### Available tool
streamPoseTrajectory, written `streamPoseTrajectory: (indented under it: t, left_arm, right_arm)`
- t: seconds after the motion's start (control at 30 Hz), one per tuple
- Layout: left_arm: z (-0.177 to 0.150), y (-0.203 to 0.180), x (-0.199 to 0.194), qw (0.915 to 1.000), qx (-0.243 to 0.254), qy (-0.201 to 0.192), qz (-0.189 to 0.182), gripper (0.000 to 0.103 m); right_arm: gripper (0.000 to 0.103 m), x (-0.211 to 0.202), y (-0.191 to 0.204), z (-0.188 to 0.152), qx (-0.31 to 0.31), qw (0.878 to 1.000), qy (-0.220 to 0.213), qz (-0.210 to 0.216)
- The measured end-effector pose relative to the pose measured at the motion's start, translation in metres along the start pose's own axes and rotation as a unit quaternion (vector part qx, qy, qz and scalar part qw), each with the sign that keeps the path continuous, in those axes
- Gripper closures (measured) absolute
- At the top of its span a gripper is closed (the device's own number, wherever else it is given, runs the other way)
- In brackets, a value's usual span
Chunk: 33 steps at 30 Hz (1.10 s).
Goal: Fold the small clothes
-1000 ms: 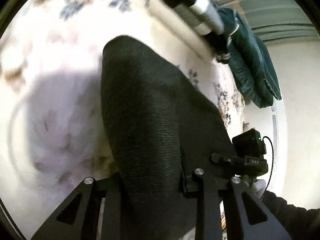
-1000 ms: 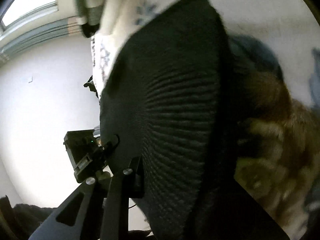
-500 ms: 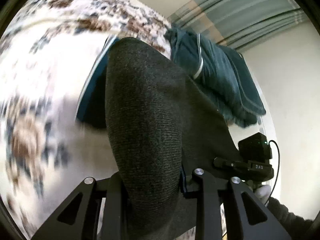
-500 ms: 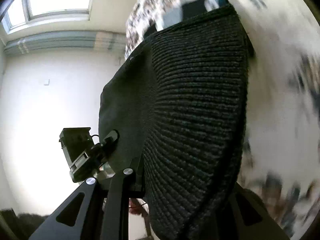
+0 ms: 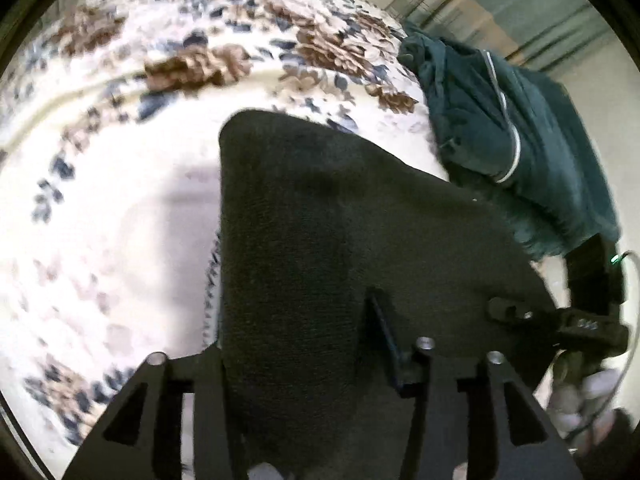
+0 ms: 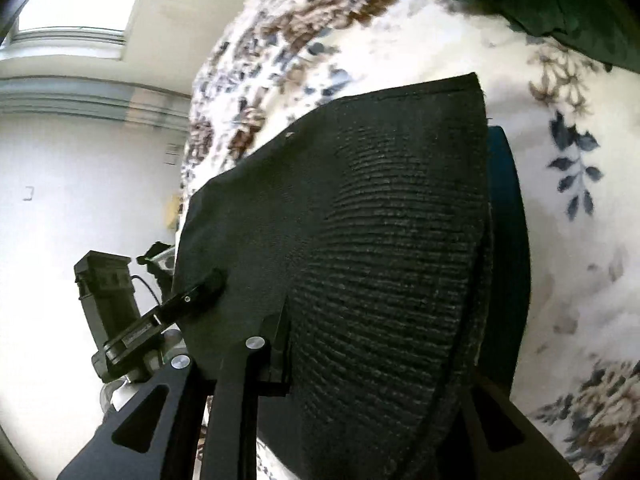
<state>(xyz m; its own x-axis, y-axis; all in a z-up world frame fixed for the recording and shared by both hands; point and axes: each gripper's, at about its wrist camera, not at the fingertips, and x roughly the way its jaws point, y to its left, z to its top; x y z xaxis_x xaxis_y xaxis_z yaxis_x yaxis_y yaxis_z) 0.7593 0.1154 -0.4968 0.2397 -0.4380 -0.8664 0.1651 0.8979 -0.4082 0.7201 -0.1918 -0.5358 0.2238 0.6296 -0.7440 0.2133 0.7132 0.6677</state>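
Dark knit garment stretched between both tools above the floral bedspread, just beside the green jacket. One corner between the jaws of the left hand-held gripper, opening. Other corner in the right hand-held gripper, also opening, cloth between its fingers. Blue cloth beneath.
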Motion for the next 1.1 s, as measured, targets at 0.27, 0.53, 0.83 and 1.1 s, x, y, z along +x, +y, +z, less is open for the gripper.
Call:
streamPoseTrajectory:
  t: [0.27, 0.53, 0.83, 1.1]
  left_arm:
    - [-0.017, -0.018, -0.037, 0.9904, 0.018, -0.080, 0.112, 0.017]
    - [-0.054, -0.055, -0.076, 0.9766, 0.048, -0.109, 0.179, 0.000]
    - [-0.112, -0.113, -0.157, 0.9665, 0.079, -0.144, 0.197, 0.000]
    - [-0.174, -0.164, -0.256, 0.9618, 0.087, -0.183, 0.184, 0.000]
  right_arm:
    - [0.034, -0.025, 0.038, -0.025, -0.080, 0.972, -0.038, -0.219]
    - [0.000, -0.073, 0.052, -0.111, -0.100, 0.911, -0.113, -0.385]
    - [0.000, -0.153, 0.101, -0.191, -0.103, 0.879, -0.189, -0.425]
    - [0.000, -0.257, 0.170, -0.287, -0.114, 0.865, -0.249, -0.420]
